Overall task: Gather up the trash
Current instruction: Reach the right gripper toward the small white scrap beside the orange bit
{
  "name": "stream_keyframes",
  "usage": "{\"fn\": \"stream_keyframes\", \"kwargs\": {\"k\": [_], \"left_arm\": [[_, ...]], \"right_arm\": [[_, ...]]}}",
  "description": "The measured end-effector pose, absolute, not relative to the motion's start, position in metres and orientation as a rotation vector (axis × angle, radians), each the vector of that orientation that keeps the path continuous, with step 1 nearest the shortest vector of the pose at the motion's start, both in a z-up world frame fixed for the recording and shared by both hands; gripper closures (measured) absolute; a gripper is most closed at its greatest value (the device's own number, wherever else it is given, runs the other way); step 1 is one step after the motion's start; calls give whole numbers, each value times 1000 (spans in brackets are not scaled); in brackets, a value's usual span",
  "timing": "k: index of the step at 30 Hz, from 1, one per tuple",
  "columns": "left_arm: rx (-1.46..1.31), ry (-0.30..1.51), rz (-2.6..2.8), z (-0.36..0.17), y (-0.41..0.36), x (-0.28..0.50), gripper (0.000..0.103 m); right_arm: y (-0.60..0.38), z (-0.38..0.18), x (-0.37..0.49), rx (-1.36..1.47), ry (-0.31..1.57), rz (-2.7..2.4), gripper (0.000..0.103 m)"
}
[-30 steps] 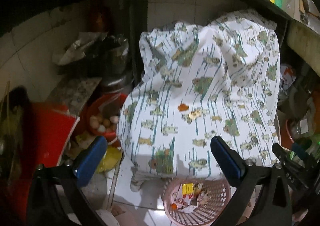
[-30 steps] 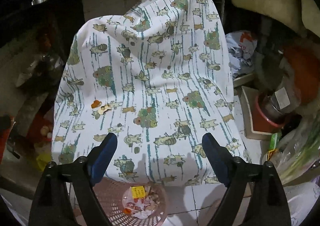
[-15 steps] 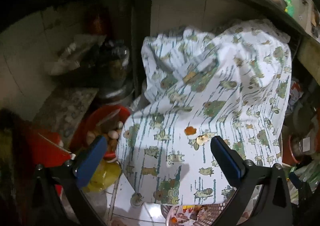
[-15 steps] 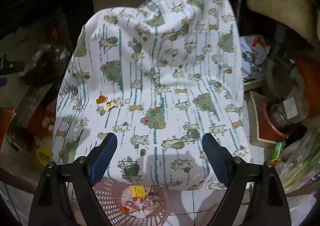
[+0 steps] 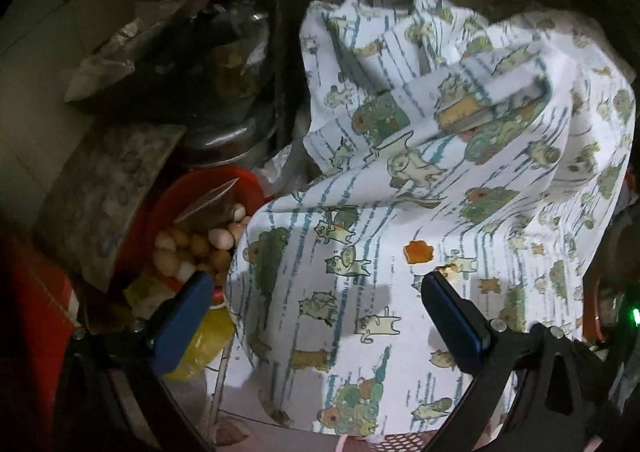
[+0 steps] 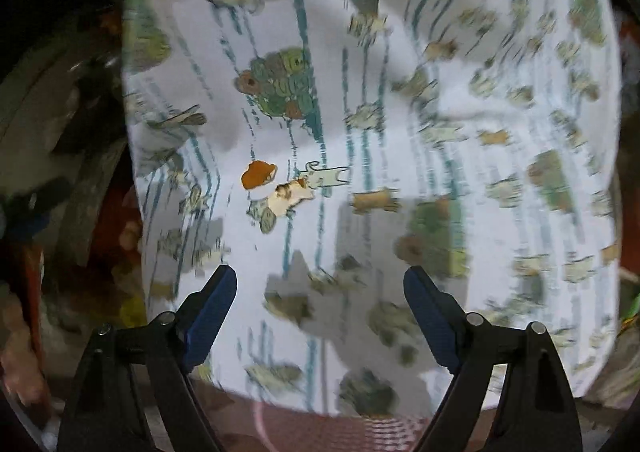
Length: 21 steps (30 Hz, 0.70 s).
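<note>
A white cloth (image 5: pixel 460 211) printed with cats and green stripes covers a large bulky object and fills both views (image 6: pixel 400 131). On it lie an orange scrap (image 5: pixel 418 252) and a pale brown-spotted scrap (image 6: pixel 289 195); the orange scrap (image 6: pixel 258 174) sits just left of the pale one in the right wrist view. My left gripper (image 5: pixel 316 316) is open and empty, close in front of the cloth. My right gripper (image 6: pixel 320 312) is open and empty, below and right of the scraps. A pink mesh basket (image 5: pixel 396 442) peeks out under the cloth's lower edge (image 6: pixel 360 432).
A red bowl of eggs (image 5: pixel 200 236) stands left of the cloth, with a yellow object (image 5: pixel 204 340) below it. Dark metal pots (image 5: pixel 224 91) and a crumpled wrapper (image 5: pixel 132 47) sit behind. A red box (image 5: pixel 36 316) is at the far left.
Both grippers have moved closer to the cloth and up; the scraps look larger and the pink basket has slid almost out of view. The right wrist view is now motion-blurred.
</note>
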<state>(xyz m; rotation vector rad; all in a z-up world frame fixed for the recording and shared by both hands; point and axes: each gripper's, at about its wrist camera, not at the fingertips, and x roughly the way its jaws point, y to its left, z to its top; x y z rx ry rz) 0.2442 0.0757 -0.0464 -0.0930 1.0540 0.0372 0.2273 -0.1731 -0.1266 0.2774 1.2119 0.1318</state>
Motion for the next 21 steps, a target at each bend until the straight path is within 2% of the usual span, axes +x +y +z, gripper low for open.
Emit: {"fn": "stream_keyframes", "kwargs": {"k": [6,9,11,15,17,18,21], "left_arm": [[-111,1081,45,-57,81,255,0],[-157,1091,41,-58,88,259,0],[-167,1087,36,-57,90,260,0],[-63,1049,82,-54,80,259,0],[-55,1054,72,-55,78,260,0],[-62,1059,64,-55,77,259,0],[-48,1054,66,-54,74,258,0]], "right_arm": [[-161,-170,279,411,1305,81,39],[-159,-177,292,429,1297,72,43],[-157,-182,298,437,1307,82,52],[-155,-188,304,450,1315,105,63],[-151,-191,307,405,1322,109,73],[-148,-192,309,388,1319,113,84],[-150,-190,307,396,1307,161,92]]}}
